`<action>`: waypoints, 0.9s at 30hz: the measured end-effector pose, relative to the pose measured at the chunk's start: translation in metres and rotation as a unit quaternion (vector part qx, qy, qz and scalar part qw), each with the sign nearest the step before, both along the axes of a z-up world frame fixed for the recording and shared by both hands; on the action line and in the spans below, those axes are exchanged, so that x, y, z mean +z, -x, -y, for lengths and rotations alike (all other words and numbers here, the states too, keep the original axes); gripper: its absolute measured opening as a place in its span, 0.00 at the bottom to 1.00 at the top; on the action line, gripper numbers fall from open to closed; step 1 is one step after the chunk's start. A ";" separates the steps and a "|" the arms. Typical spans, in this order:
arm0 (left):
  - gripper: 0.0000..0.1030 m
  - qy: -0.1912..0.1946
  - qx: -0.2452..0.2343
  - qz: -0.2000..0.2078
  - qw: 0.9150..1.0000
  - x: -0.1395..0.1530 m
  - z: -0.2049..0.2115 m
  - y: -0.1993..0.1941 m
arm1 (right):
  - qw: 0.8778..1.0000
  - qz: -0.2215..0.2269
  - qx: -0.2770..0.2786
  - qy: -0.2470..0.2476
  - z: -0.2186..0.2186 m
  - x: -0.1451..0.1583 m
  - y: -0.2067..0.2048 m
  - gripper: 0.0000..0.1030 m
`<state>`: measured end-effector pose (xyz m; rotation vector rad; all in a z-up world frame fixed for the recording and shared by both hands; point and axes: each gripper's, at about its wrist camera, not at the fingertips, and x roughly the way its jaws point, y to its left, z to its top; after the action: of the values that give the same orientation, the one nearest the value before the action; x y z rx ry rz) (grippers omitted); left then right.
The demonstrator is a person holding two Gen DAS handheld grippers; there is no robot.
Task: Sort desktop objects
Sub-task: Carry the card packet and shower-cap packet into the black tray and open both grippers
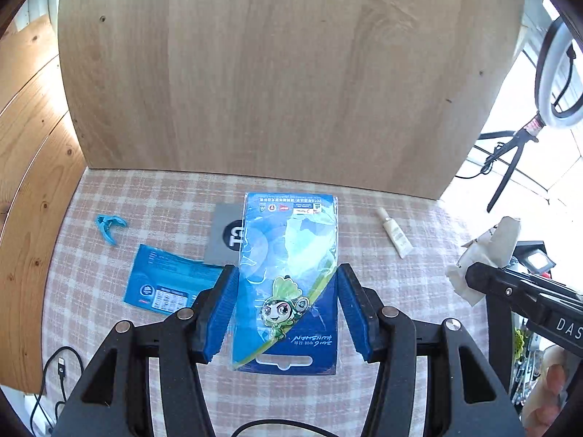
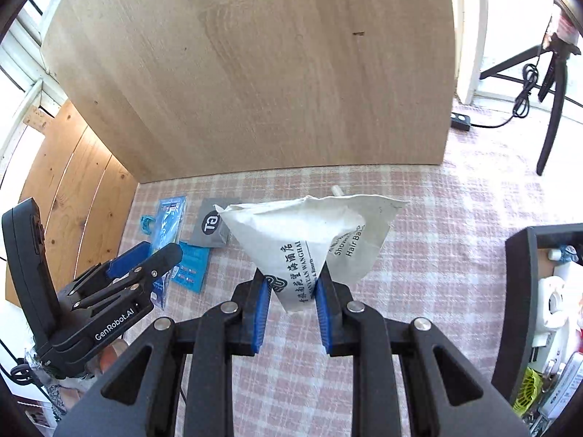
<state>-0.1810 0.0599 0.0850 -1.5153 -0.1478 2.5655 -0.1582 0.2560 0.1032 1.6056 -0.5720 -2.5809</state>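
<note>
My left gripper is shut on a blue mascot card in a clear sleeve and holds it above the checked tablecloth; the card stands between the blue pads. My right gripper is shut on a white paper hotel sachet, lifted off the cloth. The right gripper with the sachet shows at the right of the left wrist view. The left gripper with the card shows at the left of the right wrist view.
On the cloth lie a blue clip, a blue leaflet, a grey card and a small white tube. A wooden board stands behind. A dark bin with items stands at the right. A ring light on a tripod stands far right.
</note>
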 end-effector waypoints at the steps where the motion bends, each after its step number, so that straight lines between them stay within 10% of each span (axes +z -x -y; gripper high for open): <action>1: 0.51 -0.004 -0.010 -0.002 1.000 0.003 -0.009 -0.001 | 1.000 -0.002 -0.007 0.000 -0.009 0.005 -0.013 0.22; 14: 0.51 -0.028 -0.183 -0.020 0.982 0.070 -0.199 -0.030 | 0.987 0.007 -0.153 -0.042 -0.167 0.027 -0.154 0.22; 27: 0.51 -0.024 -0.296 -0.009 0.955 0.062 -0.341 -0.035 | 0.954 0.072 -0.280 -0.076 -0.282 0.003 -0.279 0.23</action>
<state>-0.1458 0.4010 0.1466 -1.2691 0.2169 2.0766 0.1205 0.5381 0.1062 1.9242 -0.9914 -2.9688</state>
